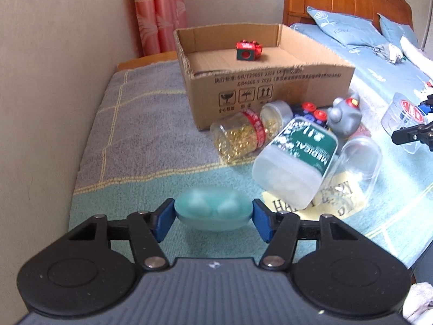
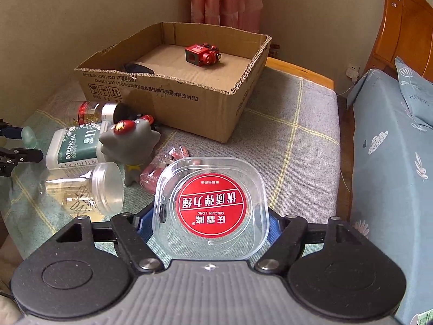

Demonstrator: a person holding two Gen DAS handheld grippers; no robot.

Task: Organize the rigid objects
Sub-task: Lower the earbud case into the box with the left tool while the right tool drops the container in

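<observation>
My left gripper (image 1: 213,218) is shut on a teal egg-shaped case (image 1: 213,211), held above the blanket. My right gripper (image 2: 208,224) is shut on a clear square plastic tub with a red round label (image 2: 209,208). An open cardboard box (image 1: 270,81) stands ahead with a red toy block (image 1: 247,50) inside; the box (image 2: 189,94) and the block (image 2: 203,54) also show in the right wrist view. In front of the box lie a jar of gold beads (image 1: 243,132), a green-labelled medical bottle (image 1: 295,162), a grey toy figure (image 1: 345,116) and an empty clear jar (image 1: 360,159).
The objects lie on a blue and grey checked blanket (image 1: 140,124) by a beige wall. A bed with blue bedding (image 2: 392,162) and a wooden headboard stands to the right. Pink curtains hang behind the box. A red wrapped packet (image 2: 154,173) lies beside the grey figure.
</observation>
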